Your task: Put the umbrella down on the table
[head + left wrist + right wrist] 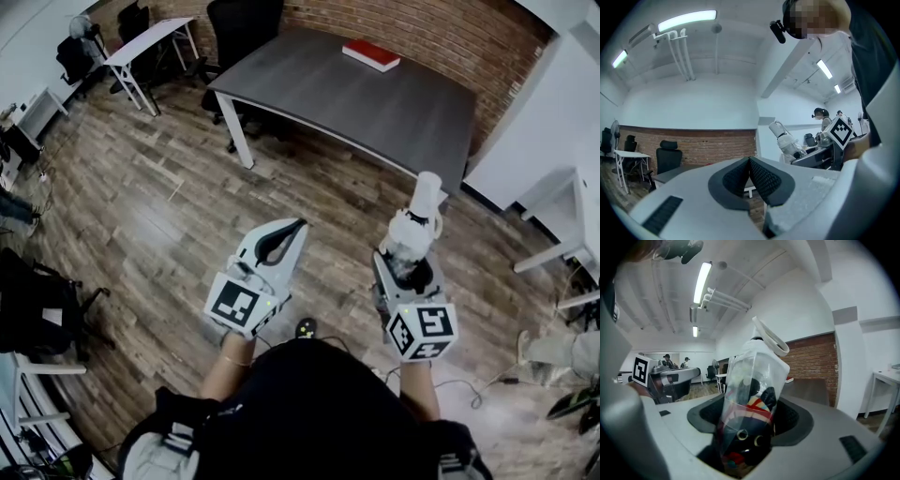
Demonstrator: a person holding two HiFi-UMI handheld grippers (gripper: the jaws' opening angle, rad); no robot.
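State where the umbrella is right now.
In the head view, the umbrella stands clamped in the right gripper, right of centre, short of the grey table.

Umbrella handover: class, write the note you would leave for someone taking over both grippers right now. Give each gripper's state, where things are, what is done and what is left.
Left gripper: jaws shut, nothing in them.
Right gripper: shut on the umbrella, which is folded in a clear sleeve with its white end pointing up and away.
Grey table: ahead across the wood floor, with a red book near its far edge.
Done: umbrella is in hand.
Left: step up to the table, lay the umbrella on a bare part, open the jaws, draw back.
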